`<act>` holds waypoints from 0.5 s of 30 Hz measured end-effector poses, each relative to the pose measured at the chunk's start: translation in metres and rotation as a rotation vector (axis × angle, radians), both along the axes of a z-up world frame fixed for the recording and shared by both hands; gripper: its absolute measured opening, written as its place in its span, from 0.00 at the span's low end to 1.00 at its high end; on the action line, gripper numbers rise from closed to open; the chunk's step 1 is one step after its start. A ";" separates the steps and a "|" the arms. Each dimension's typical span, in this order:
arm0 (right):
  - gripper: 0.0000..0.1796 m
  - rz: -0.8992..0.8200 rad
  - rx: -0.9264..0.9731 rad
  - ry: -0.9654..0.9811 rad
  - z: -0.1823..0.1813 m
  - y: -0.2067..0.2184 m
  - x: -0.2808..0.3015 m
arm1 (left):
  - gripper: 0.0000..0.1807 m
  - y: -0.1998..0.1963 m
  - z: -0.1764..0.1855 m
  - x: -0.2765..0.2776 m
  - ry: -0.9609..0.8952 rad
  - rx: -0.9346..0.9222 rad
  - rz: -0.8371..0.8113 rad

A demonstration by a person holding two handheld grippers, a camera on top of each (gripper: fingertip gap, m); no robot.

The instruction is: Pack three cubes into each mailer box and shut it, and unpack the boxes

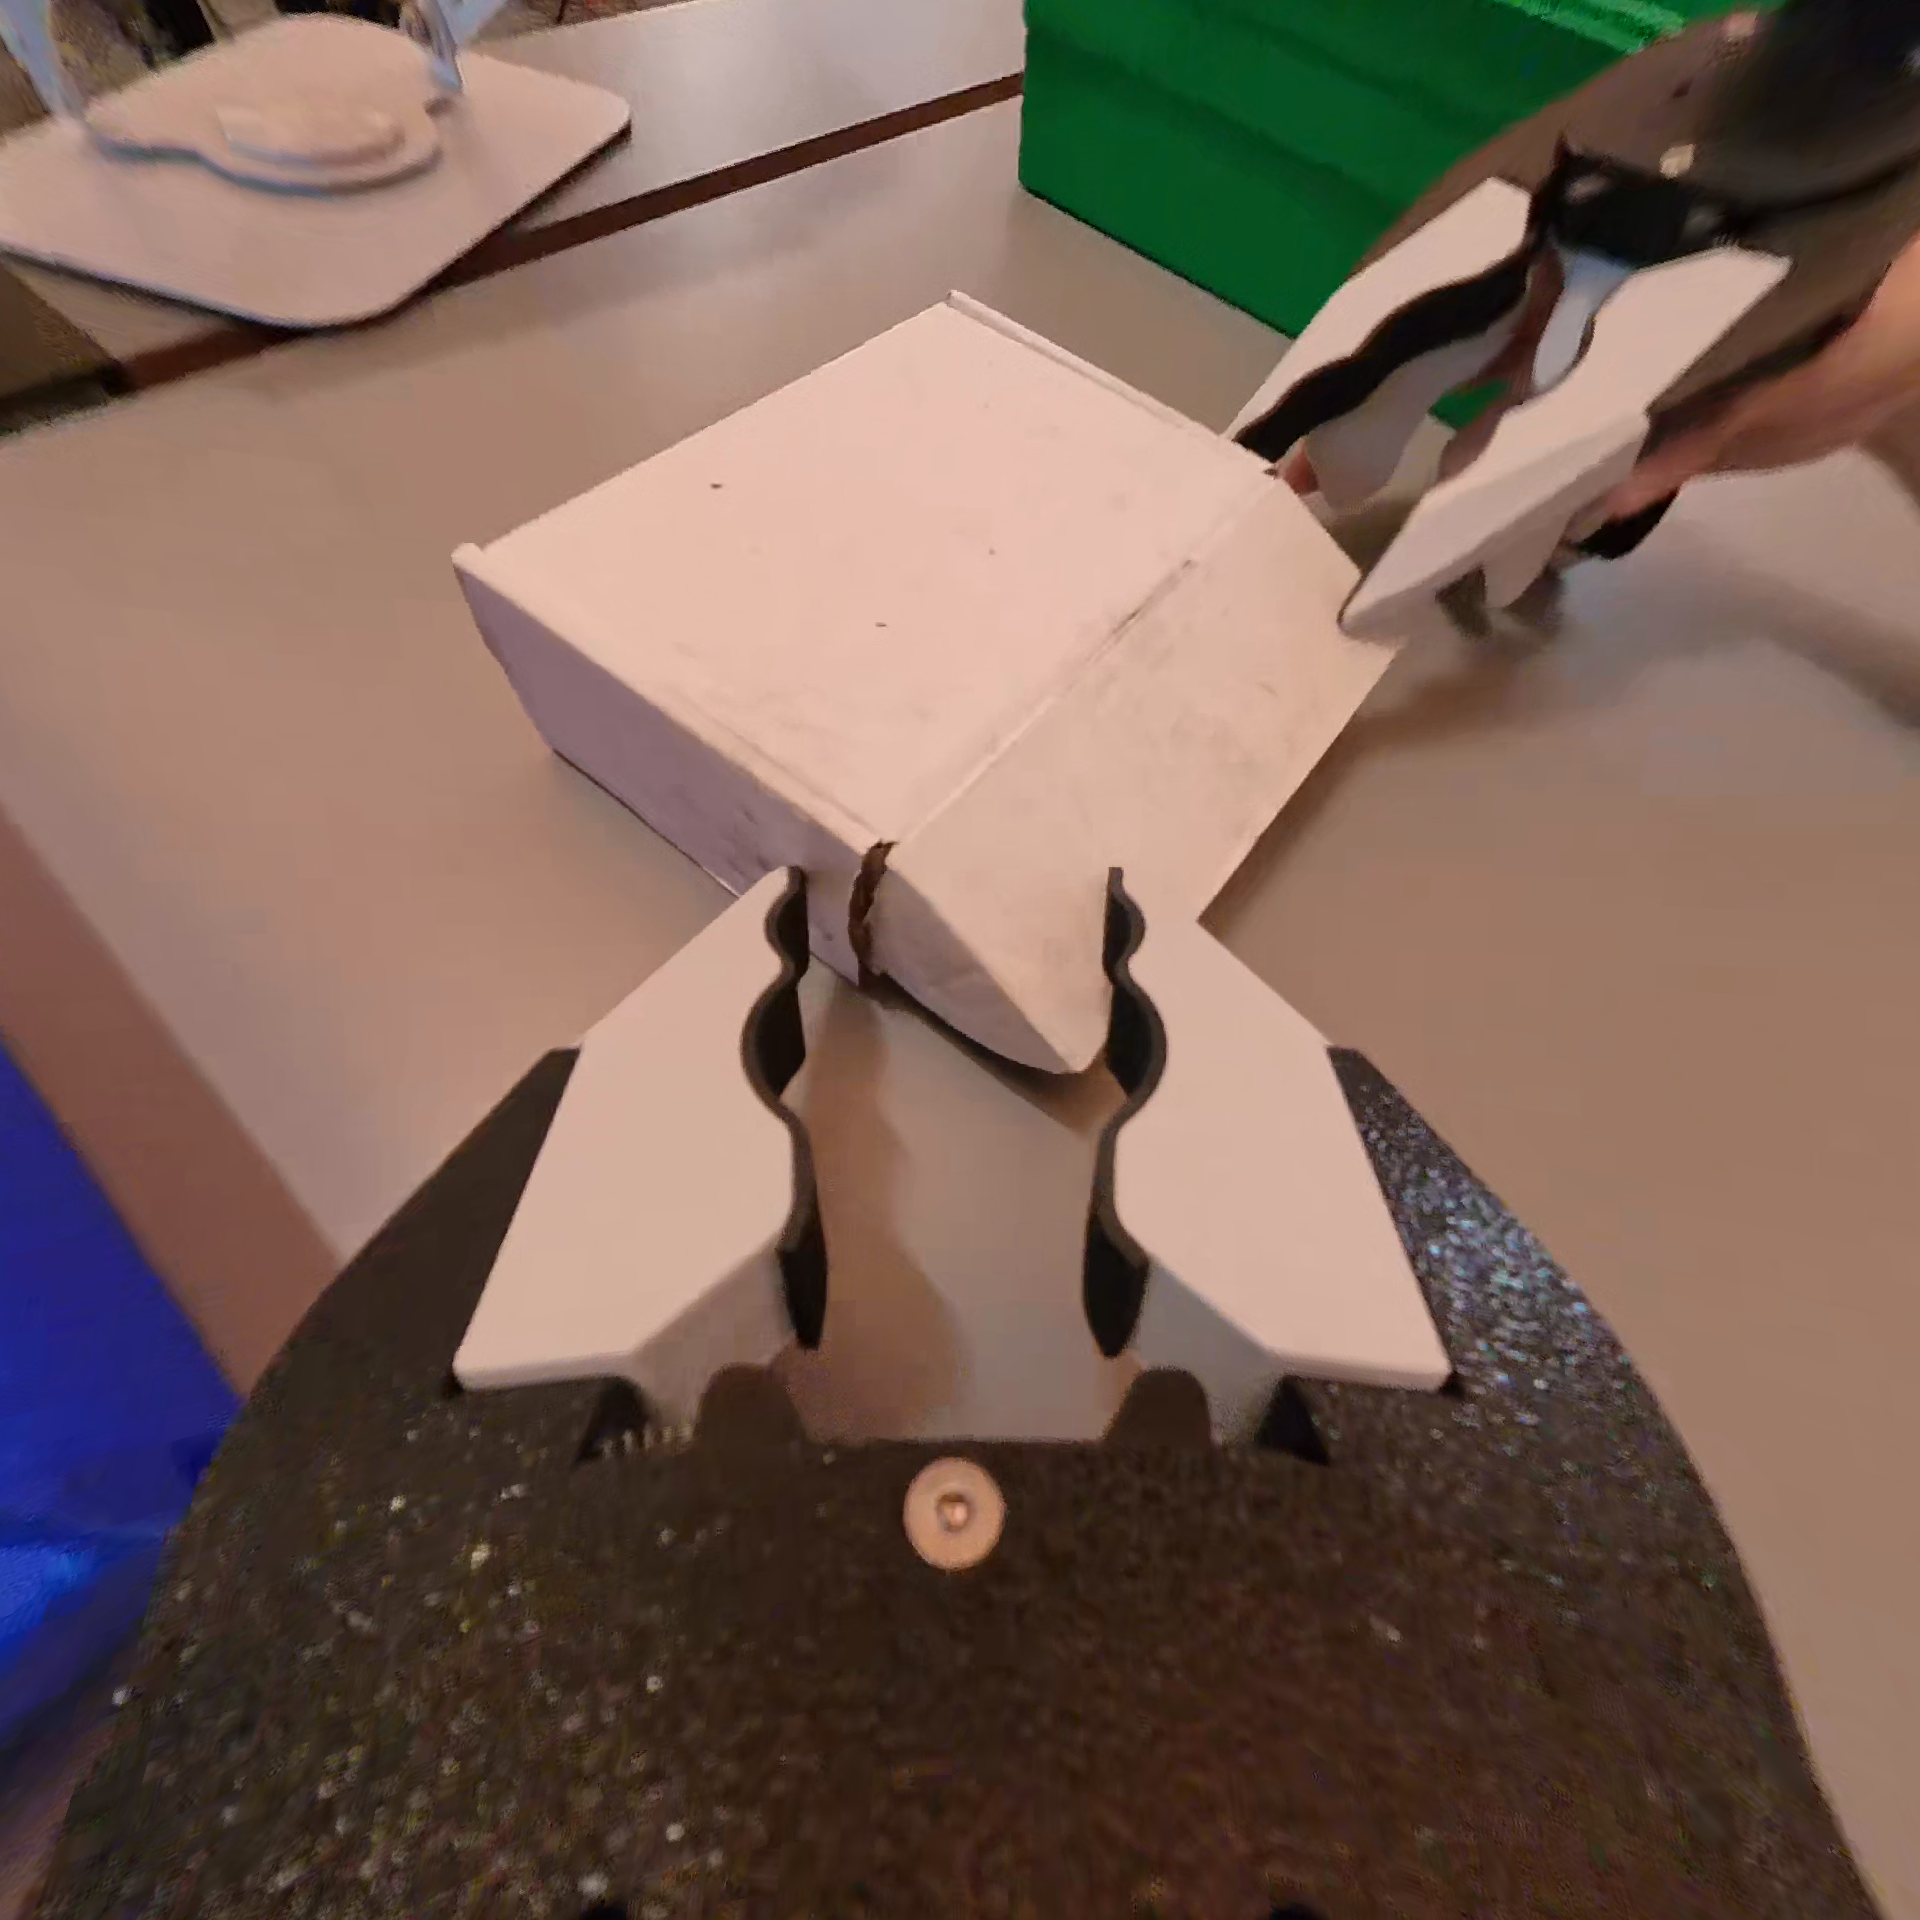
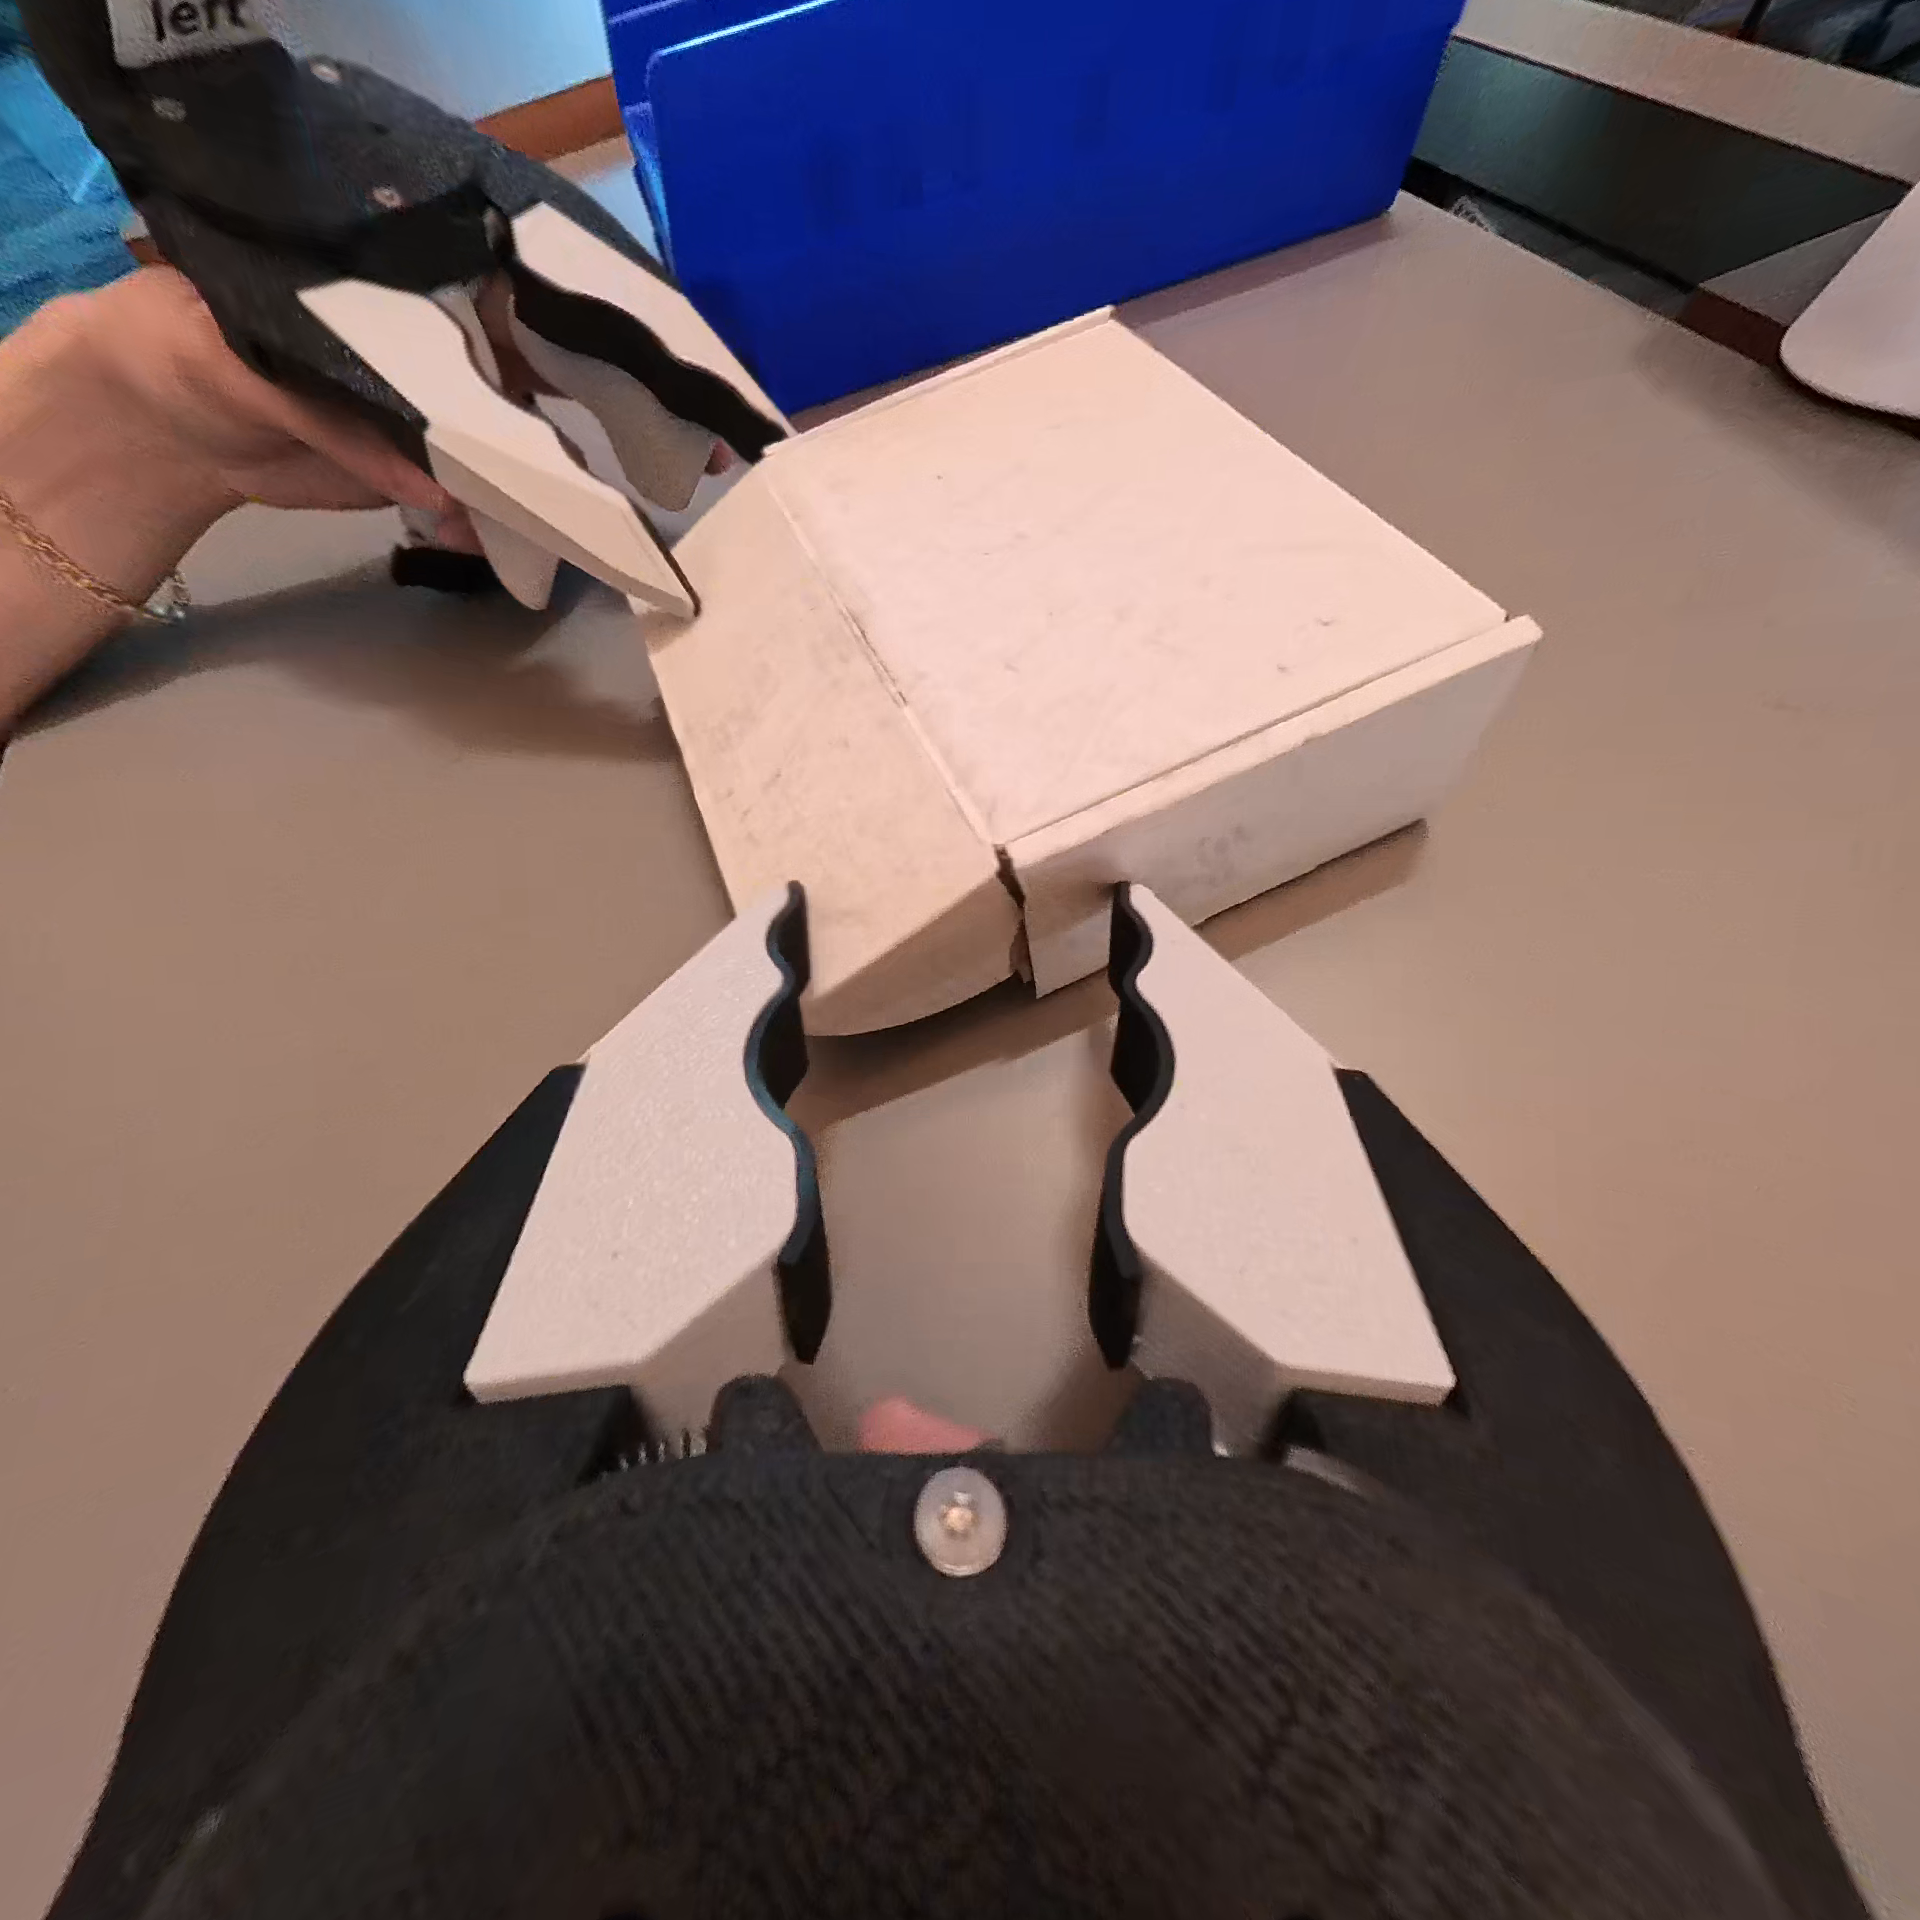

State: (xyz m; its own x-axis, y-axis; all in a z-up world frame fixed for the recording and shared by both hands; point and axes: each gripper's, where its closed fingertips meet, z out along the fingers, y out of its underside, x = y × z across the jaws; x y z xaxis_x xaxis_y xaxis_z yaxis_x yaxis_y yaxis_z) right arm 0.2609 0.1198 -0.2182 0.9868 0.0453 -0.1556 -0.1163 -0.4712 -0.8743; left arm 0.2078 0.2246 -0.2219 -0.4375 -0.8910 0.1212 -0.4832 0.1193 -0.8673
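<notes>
Grey bench [image 1: 1558, 935] under everything, green bin [image 1: 1299, 135] at one end, blue bin [image 2: 1039, 177] at the other. Left claw [image 1: 956, 883] spread, empty, straddling one end of the front flap [image 1: 1164, 727]. Right claw [image 2: 956, 904] likewise spread and empty at the flap's opposite end. White mailer box [image 2: 1122, 582] lying mid-bench between the two, lid down, flap splayed outward rather than tucked. No cubes visible; contents hidden. Judged either nearly shut or just being opened; impossible to say which. No second box in view.
</notes>
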 end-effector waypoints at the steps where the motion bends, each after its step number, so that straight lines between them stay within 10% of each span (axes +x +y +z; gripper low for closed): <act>1: 0.30 -0.007 0.000 0.013 0.000 0.000 0.002 | 0.29 0.002 -0.001 0.002 -0.012 0.040 -0.009; 8: 0.21 -0.085 -0.027 -0.104 -0.004 0.005 0.013 | 0.23 0.011 -0.007 0.010 -0.047 0.199 0.023; 15: 0.40 -0.062 -0.045 -0.174 -0.007 0.007 -0.002 | 0.24 0.010 -0.007 0.008 -0.045 0.196 0.017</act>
